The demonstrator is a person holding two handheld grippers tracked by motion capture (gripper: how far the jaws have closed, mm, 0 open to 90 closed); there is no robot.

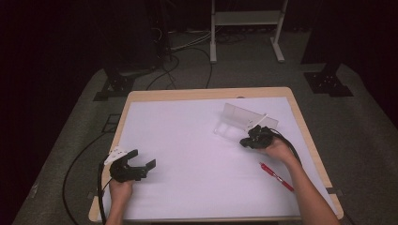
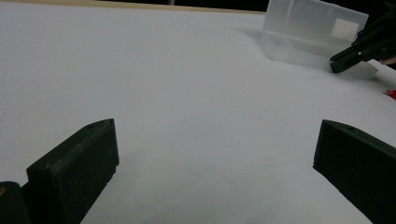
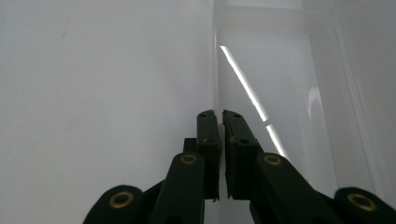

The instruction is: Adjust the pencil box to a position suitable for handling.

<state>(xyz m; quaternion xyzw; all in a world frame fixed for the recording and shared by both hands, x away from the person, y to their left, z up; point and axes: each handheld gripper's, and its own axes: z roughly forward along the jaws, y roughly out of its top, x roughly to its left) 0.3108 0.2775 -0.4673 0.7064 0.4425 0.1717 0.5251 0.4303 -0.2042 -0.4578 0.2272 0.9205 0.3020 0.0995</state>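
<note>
Room: dark studio, grey floor, a white frame stand (image 1: 246, 28) at the back, cables trailing to the desk (image 1: 206, 93), whose wooden edge frames a white top.
Right claw (image 1: 248, 140): clenched on the thin wall of a translucent plastic box; in the right gripper view its two black jaws stand almost together, with the wall's edge pinched between them.
Left claw (image 1: 143, 161): released, jaws spread wide with nothing between them; it rests near the front left of the desk, well apart from the box.
Translucent plastic box (image 1: 244, 119): on the right rear part of the desk, lying open toward the person's side, with one low wall nearest the right claw.
Box from the left gripper view (image 2: 313, 32): frosted walls, a pale square label on one face, and the right claw (image 2: 336, 63) biting its near lower edge.
Red pen (image 1: 277, 176): lies on the desk near the right forearm, apart from the box.
Handling, as a judgement: the box looks light, stiff and smooth, likely to slide or tip under a one-sided pull.
Where to hold: the wall edge already pinched seems the sensible place; a gentle squeeze should do, since thin plastic may flex or crack.
</note>
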